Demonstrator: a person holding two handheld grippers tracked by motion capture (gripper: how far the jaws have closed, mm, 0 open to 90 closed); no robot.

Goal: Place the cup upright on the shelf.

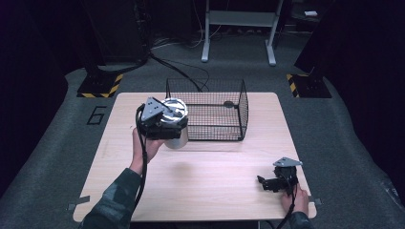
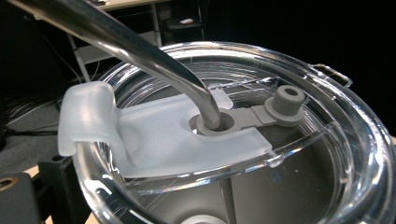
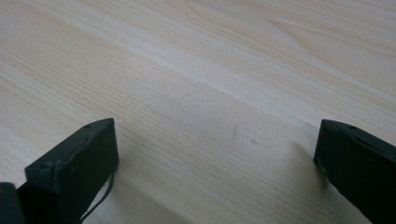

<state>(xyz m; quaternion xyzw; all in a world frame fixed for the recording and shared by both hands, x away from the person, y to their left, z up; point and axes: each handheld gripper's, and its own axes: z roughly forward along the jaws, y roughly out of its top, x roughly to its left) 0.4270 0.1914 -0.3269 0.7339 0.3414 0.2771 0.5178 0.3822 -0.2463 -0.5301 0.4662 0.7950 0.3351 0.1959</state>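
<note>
The left claw (image 1: 167,125) grips a steel tumbler (image 1: 175,129) — it sits against the cup's near side, level with the rim, and the tumbler looks raised slightly above the wooden table (image 1: 200,186), with a faint shadow on the boards beneath it. The left hand (image 1: 145,148) comes up from the bottom of the high view in a camouflage sleeve (image 1: 117,200). In the left gripper view the clear plastic lid (image 2: 345,135) is right under the camera: a frosted slider (image 2: 154,135) crosses it, a bent metal straw (image 2: 140,51) passes through a grey grommet (image 2: 212,125) at the middle, and a small grey plug (image 2: 286,103) rests beside it on its tether. The left jaws show only as a dark block at the bottom left there, so their spread is hard to judge beyond the hold on the cup.

Just behind and to the right of the tumbler stands a black wire basket (image 1: 241,107), open at the top, at the table's far side.

The right claw (image 1: 267,183) lies low at the near right corner, well apart from the tumbler, held by the right hand (image 1: 296,200). Its jaws are spread wide — in the right gripper view one black fingertip (image 3: 79,154) stands at each side with bare wood grain between them, holding nothing.
</note>
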